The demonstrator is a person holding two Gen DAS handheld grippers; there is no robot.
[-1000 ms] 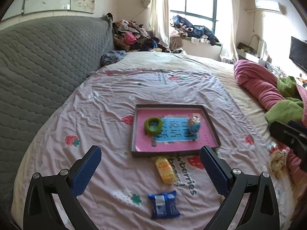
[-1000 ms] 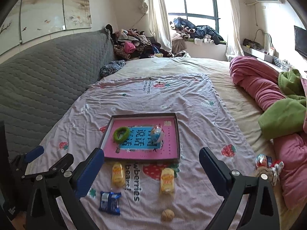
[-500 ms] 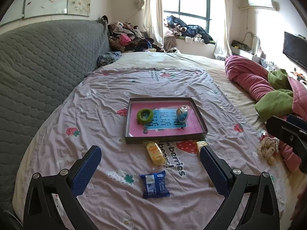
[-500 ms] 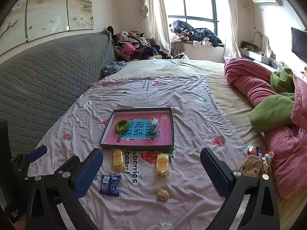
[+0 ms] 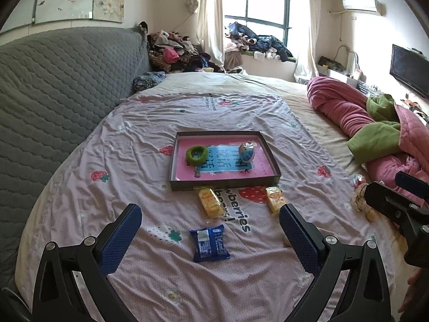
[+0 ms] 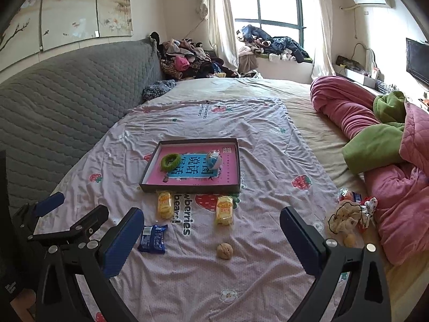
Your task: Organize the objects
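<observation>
Left gripper [image 5: 210,224] and right gripper [image 6: 211,225] look alike: matte black triangular frames with open cut-outs, silver round screws at the joints, and flat blue finger pads [image 5: 122,237] with a fine dotted texture on their inner faces.

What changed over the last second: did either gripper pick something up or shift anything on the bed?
Both grippers pulled back from the shallow brown tray. The left gripper and right gripper are open, holding nothing. The blue snack packet and other items lie unmoved.
</observation>
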